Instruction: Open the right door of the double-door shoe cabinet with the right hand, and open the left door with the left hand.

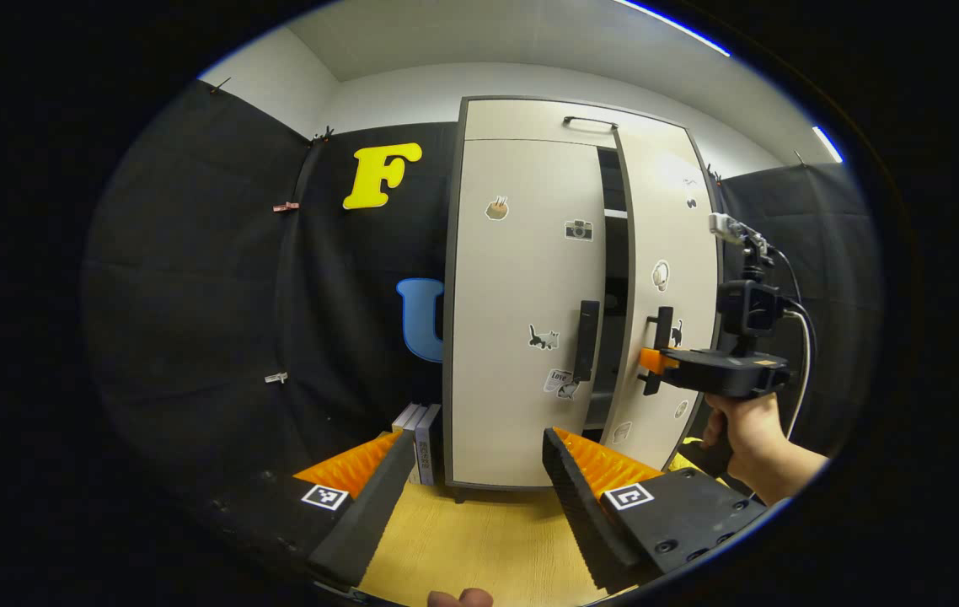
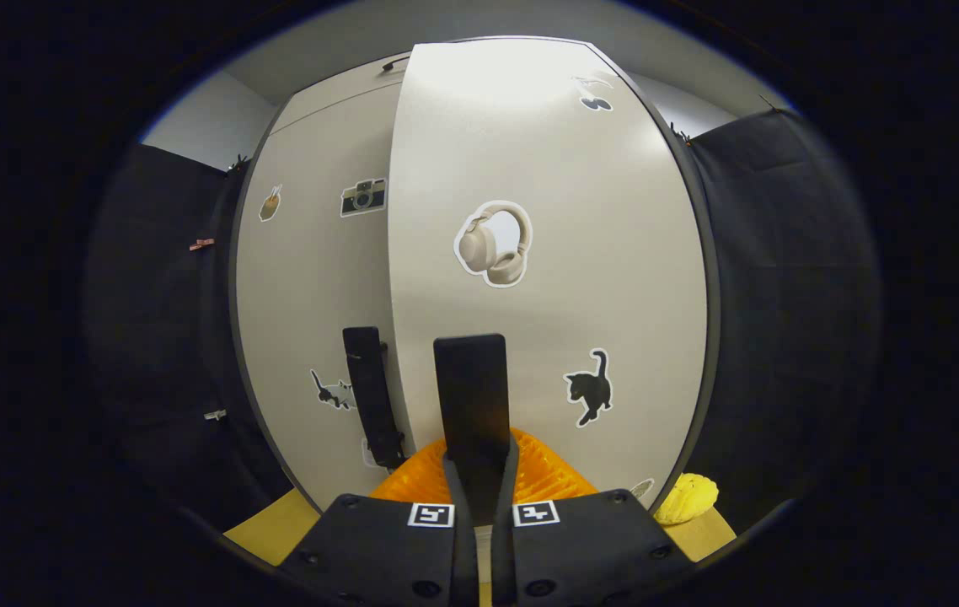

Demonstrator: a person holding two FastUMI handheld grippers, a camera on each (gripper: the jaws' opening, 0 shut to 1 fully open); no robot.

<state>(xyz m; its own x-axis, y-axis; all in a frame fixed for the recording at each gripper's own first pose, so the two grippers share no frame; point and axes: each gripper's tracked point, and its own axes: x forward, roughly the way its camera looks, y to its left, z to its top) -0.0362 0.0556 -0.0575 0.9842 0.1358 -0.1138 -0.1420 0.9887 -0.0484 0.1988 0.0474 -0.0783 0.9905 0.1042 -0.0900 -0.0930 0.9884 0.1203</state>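
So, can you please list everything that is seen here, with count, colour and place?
shoe cabinet: 1, beige, grey frame, against the black cloth wall.
left door: 1, beige, closed.
right door: 1, beige, slightly open.
door handles: 2, black, left handle, right handle.
stickers: several, among them camera, headphones, black cat.
books: a few, grey, left of the cabinet.
yellow object: 1, floor, right of the cabinet.
floor: wooden, light.
right gripper: shut on the right handle.
left gripper: open, facing the left door.
hand: 1, holding the right gripper.
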